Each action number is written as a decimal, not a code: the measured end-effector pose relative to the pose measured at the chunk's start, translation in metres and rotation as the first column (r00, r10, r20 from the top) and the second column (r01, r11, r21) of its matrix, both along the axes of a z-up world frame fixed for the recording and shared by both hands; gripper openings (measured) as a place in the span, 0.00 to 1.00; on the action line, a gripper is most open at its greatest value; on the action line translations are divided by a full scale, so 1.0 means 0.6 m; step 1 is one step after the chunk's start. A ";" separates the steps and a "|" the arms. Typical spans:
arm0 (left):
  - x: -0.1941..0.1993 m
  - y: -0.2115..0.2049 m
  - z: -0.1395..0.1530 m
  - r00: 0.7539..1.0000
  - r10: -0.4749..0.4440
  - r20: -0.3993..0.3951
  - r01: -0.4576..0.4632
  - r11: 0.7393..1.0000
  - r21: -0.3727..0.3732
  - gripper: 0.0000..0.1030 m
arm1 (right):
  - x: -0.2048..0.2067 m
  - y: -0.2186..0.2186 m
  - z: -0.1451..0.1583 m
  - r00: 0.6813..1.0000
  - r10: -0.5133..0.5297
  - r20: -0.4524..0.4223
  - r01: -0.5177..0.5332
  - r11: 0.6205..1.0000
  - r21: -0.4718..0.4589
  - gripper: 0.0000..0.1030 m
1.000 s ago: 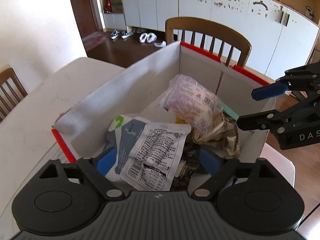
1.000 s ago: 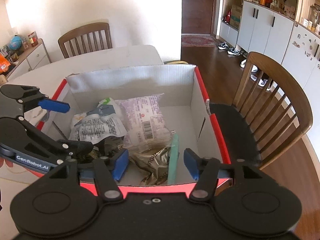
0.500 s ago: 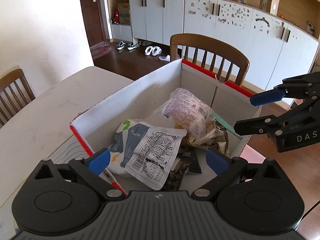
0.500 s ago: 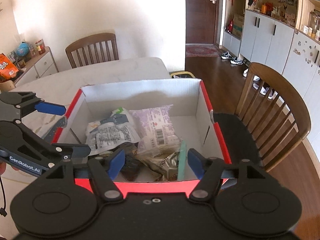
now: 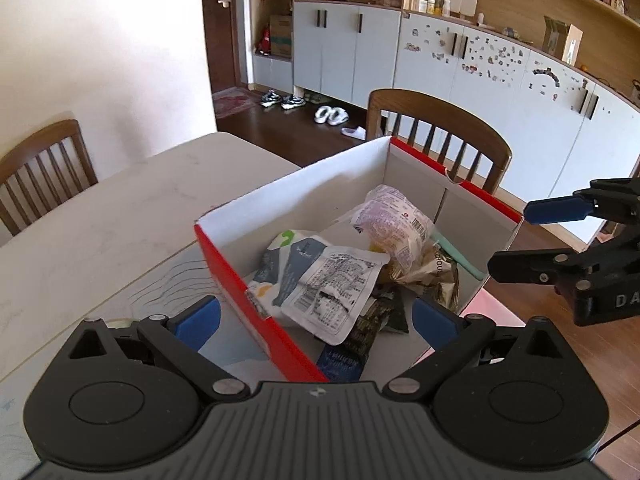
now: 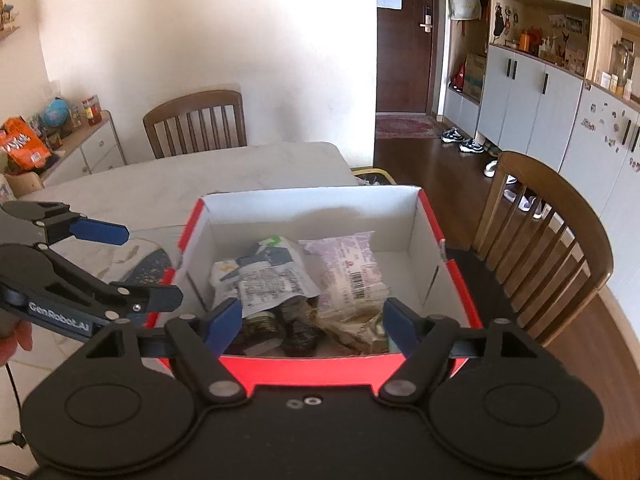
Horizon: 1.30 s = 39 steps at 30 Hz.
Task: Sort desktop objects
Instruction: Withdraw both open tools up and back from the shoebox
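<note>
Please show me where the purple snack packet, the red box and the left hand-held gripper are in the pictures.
purple snack packet (image 6: 352,268): right wrist view, on its printed face near the barcode.
red box (image 6: 312,370): right wrist view, on its near red wall.
left hand-held gripper (image 5: 316,318): left wrist view, midway between its blue fingertips.

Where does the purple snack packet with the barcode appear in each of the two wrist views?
Left wrist: purple packet right of centre, at the box's far corner.
Right wrist: purple packet centre, in the box's right half.
Shared landmark: the red-edged box.
</note>
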State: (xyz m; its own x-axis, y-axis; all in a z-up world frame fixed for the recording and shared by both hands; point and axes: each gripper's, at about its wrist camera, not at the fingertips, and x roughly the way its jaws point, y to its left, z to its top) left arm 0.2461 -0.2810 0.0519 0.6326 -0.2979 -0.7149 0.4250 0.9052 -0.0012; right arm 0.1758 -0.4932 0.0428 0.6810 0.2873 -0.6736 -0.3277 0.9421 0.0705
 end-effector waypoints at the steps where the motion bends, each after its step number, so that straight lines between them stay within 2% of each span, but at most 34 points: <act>1: -0.005 0.001 0.002 1.000 -0.001 0.005 0.001 1.000 0.003 0.99 | -0.003 0.001 0.002 1.000 -0.002 0.001 0.002 1.000 0.011 0.77; 5: -0.020 0.014 0.009 1.000 0.012 -0.011 -0.012 0.999 -0.031 0.99 | -0.016 0.002 0.008 1.000 -0.017 0.009 0.016 0.999 0.032 0.79; 18: -0.056 0.028 0.010 0.999 0.043 -0.034 -0.044 0.998 -0.044 0.99 | -0.058 0.017 0.003 0.999 -0.020 0.046 0.019 1.000 0.013 0.89; 33: -0.072 0.024 -0.002 0.998 0.050 -0.042 -0.051 0.998 -0.022 0.99 | -0.078 0.022 -0.019 1.000 -0.026 0.014 0.026 1.000 0.010 0.89; 39: -0.070 0.024 -0.004 0.997 0.049 -0.053 -0.052 0.998 -0.045 0.99 | -0.078 0.018 -0.019 0.999 -0.037 -0.003 0.037 0.999 0.031 0.89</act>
State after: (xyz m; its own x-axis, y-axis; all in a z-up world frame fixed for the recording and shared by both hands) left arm 0.2042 -0.2668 0.0497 0.6104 -0.3005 -0.7329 0.3771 0.9239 -0.0647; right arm 0.1292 -0.4825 0.0315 0.6895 0.2828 -0.6668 -0.2928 0.9509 0.1004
